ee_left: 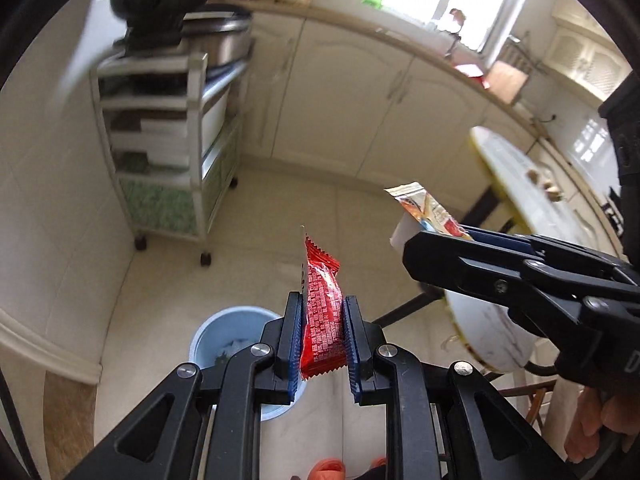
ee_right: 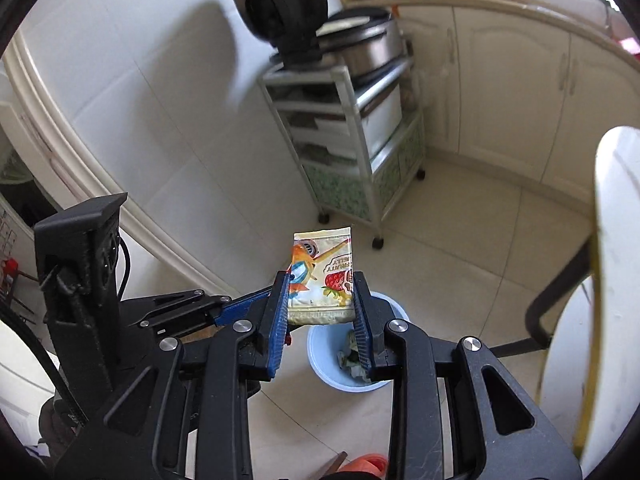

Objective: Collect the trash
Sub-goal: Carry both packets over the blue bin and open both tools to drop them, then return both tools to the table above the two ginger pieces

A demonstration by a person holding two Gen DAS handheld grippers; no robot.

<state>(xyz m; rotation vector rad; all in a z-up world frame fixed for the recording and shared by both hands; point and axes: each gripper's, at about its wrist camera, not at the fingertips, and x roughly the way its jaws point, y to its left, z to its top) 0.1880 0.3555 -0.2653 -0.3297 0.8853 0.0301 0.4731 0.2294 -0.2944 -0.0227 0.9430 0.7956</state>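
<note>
1. Left gripper point(ee_left: 322, 334): closed down on a red snack wrapper point(ee_left: 322, 312), blue pads pressing both flat sides, wrapper standing upright with its serrated top edge above the fingertips.
2. Right gripper point(ee_right: 320, 306): clamped on a pale fruit-print packet point(ee_right: 322, 276), pinched by its two side edges, printed face toward the camera, upper half sticking out past the fingertips.
3. Seen from the left wrist view: right gripper point(ee_left: 440, 240) to the right of the red wrapper and slightly higher, apart from it, packet point(ee_left: 430, 210) poking out from its tip.
4. Seen from the right wrist view: left gripper's blue finger point(ee_right: 240, 308) just left of the packet, near but not touching.
5. Below both grippers, on the tiled floor: a light blue trash bin point(ee_right: 350, 364), open, with crumpled scraps inside; both held wrappers above it, none of them in it; same bin point(ee_left: 228, 340) partly hidden behind the left gripper's fingers.
6. Right of the bin: a white round table point(ee_right: 616, 240) on dark legs, with small brownish bits lying on the tabletop point(ee_left: 516, 176).
7. Beyond the bin, against the wall: a wheeled storage cart point(ee_right: 352, 152) carrying a steel cooker point(ee_right: 368, 46) and a dark appliance point(ee_right: 280, 4).
8. Farthest behind the bin: cream cabinets point(ee_left: 360, 92) under a countertop, a bright window above.
</note>
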